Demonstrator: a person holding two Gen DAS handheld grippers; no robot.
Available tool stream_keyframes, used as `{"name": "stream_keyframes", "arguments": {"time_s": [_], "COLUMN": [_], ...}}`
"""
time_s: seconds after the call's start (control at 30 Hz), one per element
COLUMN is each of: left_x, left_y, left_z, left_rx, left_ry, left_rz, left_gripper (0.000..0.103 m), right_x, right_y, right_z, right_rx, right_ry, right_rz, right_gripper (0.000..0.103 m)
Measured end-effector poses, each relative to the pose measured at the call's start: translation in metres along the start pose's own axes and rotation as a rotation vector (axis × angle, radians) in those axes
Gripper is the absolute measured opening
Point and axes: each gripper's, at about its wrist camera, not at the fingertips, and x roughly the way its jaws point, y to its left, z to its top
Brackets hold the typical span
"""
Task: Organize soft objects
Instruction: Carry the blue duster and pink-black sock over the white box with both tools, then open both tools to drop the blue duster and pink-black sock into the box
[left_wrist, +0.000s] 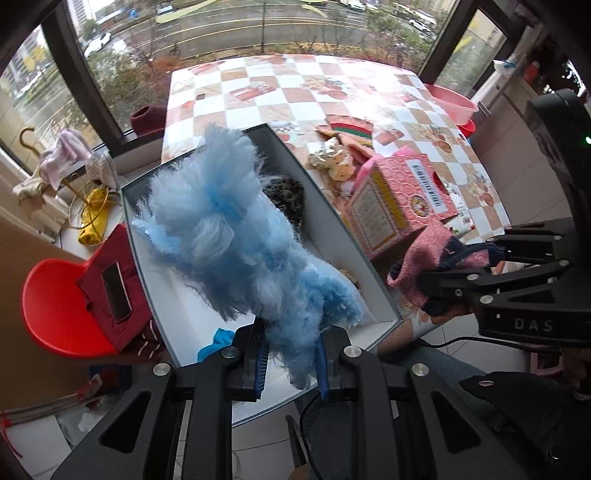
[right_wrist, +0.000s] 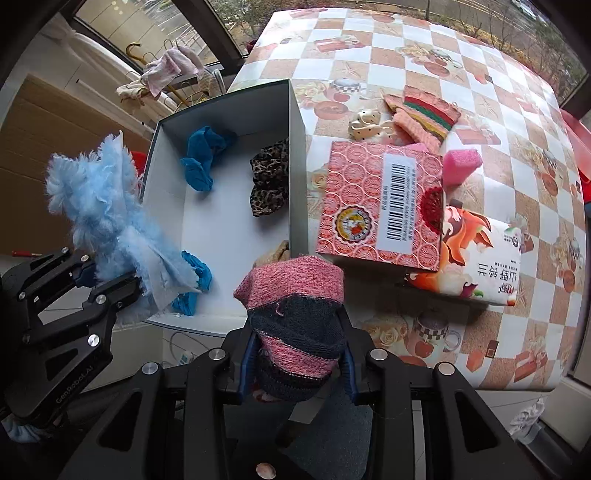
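My left gripper (left_wrist: 291, 363) is shut on a fluffy light-blue cloth (left_wrist: 229, 229) and holds it above the near left corner of an open white box (left_wrist: 373, 273); both show in the right wrist view, gripper (right_wrist: 110, 277) and cloth (right_wrist: 99, 199). My right gripper (right_wrist: 297, 363) is shut on a pink and navy striped sock (right_wrist: 295, 295), just off the box's near right corner (right_wrist: 297, 177); it shows in the left wrist view (left_wrist: 436, 266). Inside the box lie blue cloths (right_wrist: 201, 157) and a leopard-print piece (right_wrist: 269, 177).
On the checkered table (right_wrist: 480, 74) lie a pink patterned carton (right_wrist: 380, 203), a printed packet (right_wrist: 484, 254), a pink sponge (right_wrist: 461, 166), a striped knit piece (right_wrist: 424, 110) and a spotted cream item (right_wrist: 365, 122). A red chair (left_wrist: 55, 295) stands left of the box.
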Motion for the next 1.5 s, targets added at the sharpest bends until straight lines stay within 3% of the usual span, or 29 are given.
{"name": "stream_keyframes", "arguments": {"time_s": [0.3, 0.6, 1.5], "left_x": [-0.001, 0.004, 0.014], "left_y": [0.035, 0.040, 0.044], "left_z": [-0.009, -0.010, -0.003], "left_rx": [-0.127, -0.146, -0.153], "left_ry": [-0.010, -0.002, 0.021], "left_rz": [0.044, 0.070, 0.083], "left_gripper": [0.023, 0.023, 0.023], "right_x": [0.006, 0.008, 0.018], "right_y": [0.039, 0.071, 0.064], "right_z": [0.026, 0.044, 0.044], "right_rx": [-0.113, -0.170, -0.142], "right_ry": [0.014, 0.000, 0.039], "right_rz": [0.002, 0.027, 0.034], "right_gripper": [0.038, 0.038, 0.038]}}
